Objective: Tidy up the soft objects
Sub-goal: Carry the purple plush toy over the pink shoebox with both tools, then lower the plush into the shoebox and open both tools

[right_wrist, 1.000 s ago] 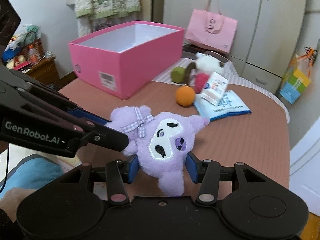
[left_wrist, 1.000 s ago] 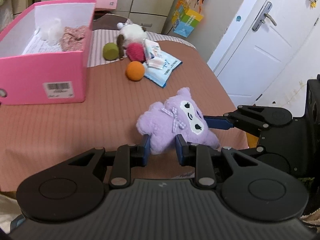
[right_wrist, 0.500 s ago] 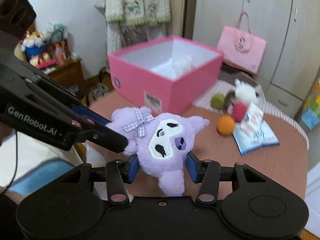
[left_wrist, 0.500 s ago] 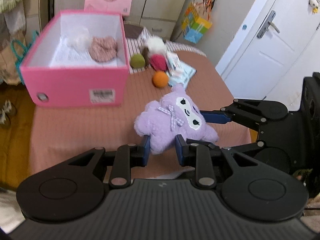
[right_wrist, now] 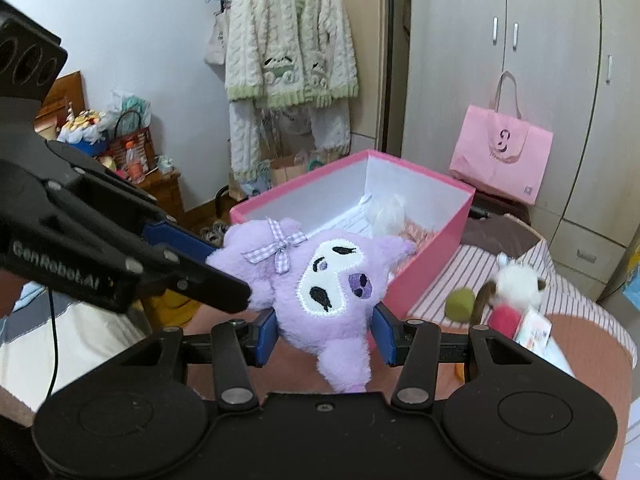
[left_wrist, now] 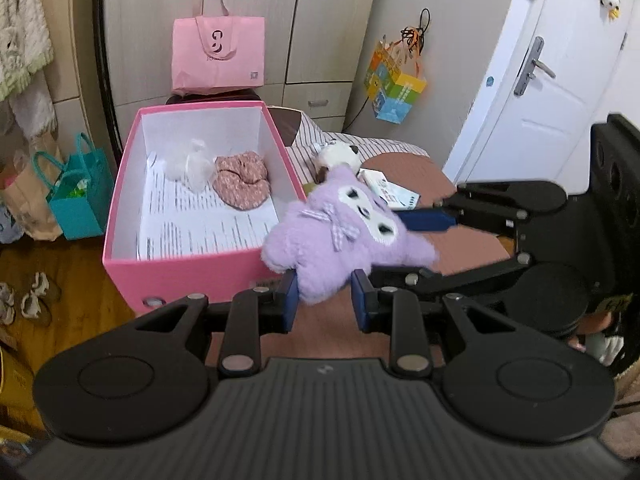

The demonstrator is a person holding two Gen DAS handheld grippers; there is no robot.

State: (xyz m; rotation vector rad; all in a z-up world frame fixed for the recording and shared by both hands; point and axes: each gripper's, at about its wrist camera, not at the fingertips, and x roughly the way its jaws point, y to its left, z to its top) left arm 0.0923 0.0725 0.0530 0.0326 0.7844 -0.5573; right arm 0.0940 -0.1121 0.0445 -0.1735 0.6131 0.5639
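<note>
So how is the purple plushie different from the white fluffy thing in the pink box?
The purple plushie is held up in the air by both the left gripper and the right gripper; the white fluffy thing lies inside the pink box. The purple plushie shows a stitched face and checked bow; the white fluffy thing shows no face from here. The plushie looks bigger. Both look soft and furry.

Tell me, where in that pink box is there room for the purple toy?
The near half of the pink box is bare paper lining, bordered by its front and side walls. The far end is crowded: a white fluffy thing and a pink floral cloth lie there side by side.
</note>
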